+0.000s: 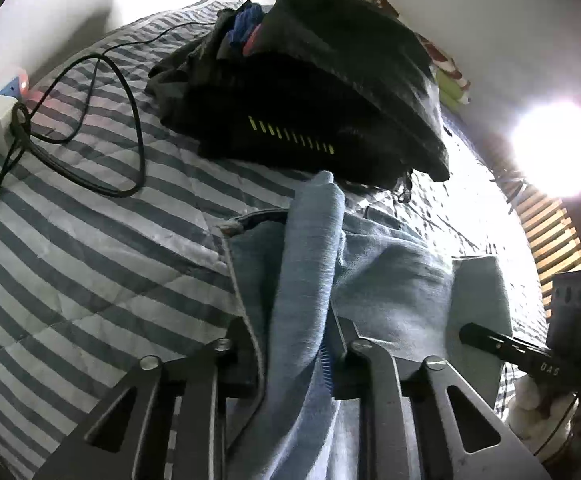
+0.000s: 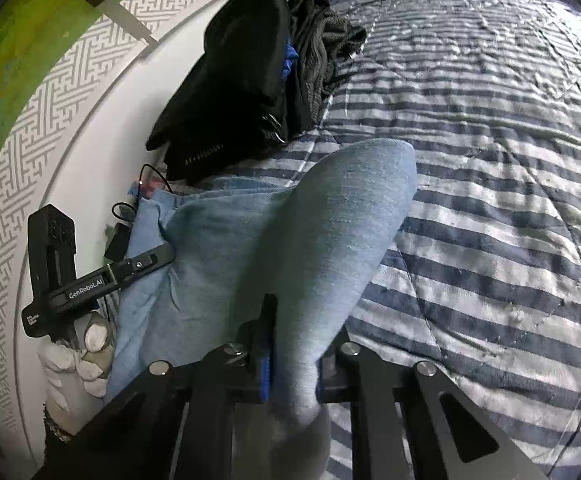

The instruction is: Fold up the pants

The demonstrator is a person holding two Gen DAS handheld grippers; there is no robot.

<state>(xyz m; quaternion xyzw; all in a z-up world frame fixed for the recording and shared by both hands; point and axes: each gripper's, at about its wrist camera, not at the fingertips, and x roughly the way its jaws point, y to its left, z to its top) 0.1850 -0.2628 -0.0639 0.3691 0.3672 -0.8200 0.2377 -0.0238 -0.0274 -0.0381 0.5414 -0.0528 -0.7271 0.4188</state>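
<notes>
On the striped bed quilt (image 2: 490,208), beside a heap of dark clothes (image 1: 310,92), the light-blue pants (image 1: 390,272) lie bunched, the left gripper (image 1: 294,356) and right gripper (image 2: 294,360) each clamped on a fold of denim; lift both evenly, keeping the cloth taut.

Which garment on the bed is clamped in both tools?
The light blue pants, pinched by the left tool and right tool; the black clothes pile lies untouched behind.

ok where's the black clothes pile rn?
The black clothes pile sits on the striped quilt just beyond the blue jeans; in the right wrist view it's upper left, against the white wall.
</notes>
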